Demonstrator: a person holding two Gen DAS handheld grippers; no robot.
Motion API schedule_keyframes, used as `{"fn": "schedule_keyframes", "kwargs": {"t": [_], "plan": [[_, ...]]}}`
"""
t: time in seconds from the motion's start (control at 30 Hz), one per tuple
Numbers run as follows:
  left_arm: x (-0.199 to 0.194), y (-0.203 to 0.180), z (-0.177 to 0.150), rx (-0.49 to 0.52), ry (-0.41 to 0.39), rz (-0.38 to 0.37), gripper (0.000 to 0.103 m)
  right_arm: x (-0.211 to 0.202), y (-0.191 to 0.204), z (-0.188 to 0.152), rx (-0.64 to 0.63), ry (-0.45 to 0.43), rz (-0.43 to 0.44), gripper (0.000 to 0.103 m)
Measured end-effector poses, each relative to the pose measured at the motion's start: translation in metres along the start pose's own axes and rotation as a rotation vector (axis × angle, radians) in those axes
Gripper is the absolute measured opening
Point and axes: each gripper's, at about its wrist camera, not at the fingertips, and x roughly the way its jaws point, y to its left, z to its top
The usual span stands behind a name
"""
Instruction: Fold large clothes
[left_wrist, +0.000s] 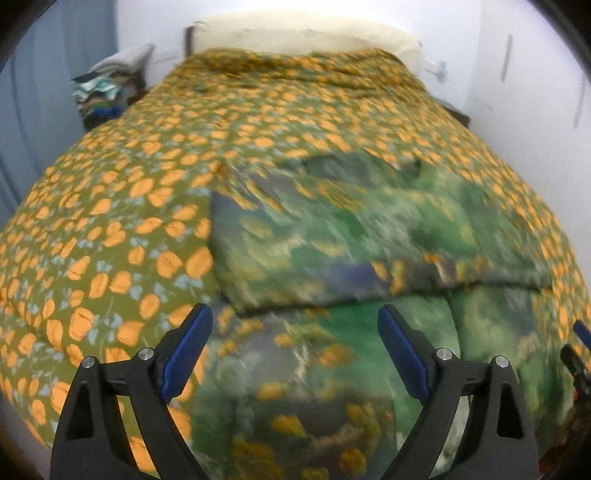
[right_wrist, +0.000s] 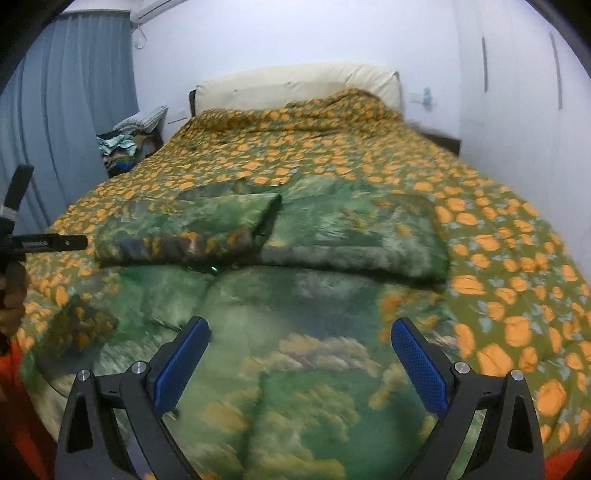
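Observation:
A large garment (left_wrist: 369, 229) printed in green, blue and yellow lies spread on a bed's orange-flowered cover (left_wrist: 129, 192). Its far part is folded back toward me and lies as a flat band across the middle (right_wrist: 332, 229). The near part (right_wrist: 295, 387) stretches down to the bed's front edge. My left gripper (left_wrist: 293, 312) hangs open just above the near left part, nothing between its blue pads. My right gripper (right_wrist: 300, 323) is open too, over the near middle of the cloth. The left tool's black body (right_wrist: 44, 242), held by a hand, shows at the right wrist view's left edge.
A pile of mixed clothes (right_wrist: 125, 147) sits beside the bed at the far left, in front of a blue curtain (right_wrist: 74, 92). A cream headboard cushion (right_wrist: 295, 81) closes the far end. White wall and cupboard doors (right_wrist: 517, 74) run along the right side.

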Motion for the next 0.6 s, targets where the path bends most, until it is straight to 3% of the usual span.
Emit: {"fn": "schedule_keyframes", "kwargs": {"t": [0.13,0.3,0.4,0.5,0.6], "plan": [[0.022,0.019,0.016,-0.057,-0.018,0.069,0.095,0.036,0.016,0.053,-0.073,0.062,0.037,0.098],[0.069,0.044,0.015,-0.093,0.066,0.204,0.095,0.107,0.031,0.104,-0.155,0.082,-0.025,0.098],[0.095,0.056,0.003,-0.105,0.158,0.225,0.096,0.154,0.031,0.107,-0.149,0.15,-0.062,0.098],[0.099,0.061,-0.003,-0.123,0.178,0.201,0.097,0.216,0.027,0.082,-0.142,0.368,-0.083,0.099],[0.077,0.058,-0.001,-0.105,0.145,0.189,0.096,0.208,0.022,0.081,-0.107,0.328,-0.075,0.099]]}}
